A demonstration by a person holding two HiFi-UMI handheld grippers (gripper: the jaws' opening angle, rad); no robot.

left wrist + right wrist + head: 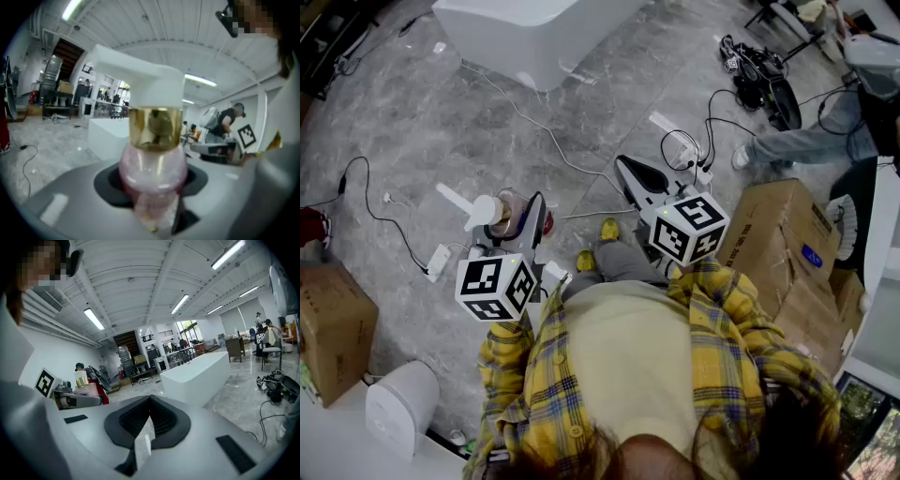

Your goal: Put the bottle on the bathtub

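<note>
Bottle (152, 171), pink with a gold collar and a white pump head, stands upright between the jaws of the left claw (151, 187); the jaws stand wide apart with their pads clenched on its rounded body. It is held above the grey floor (441, 122), well apart from the white bathtub (525, 33). Right claw (150, 401) is closed, its tips together and nothing gripped.
</note>
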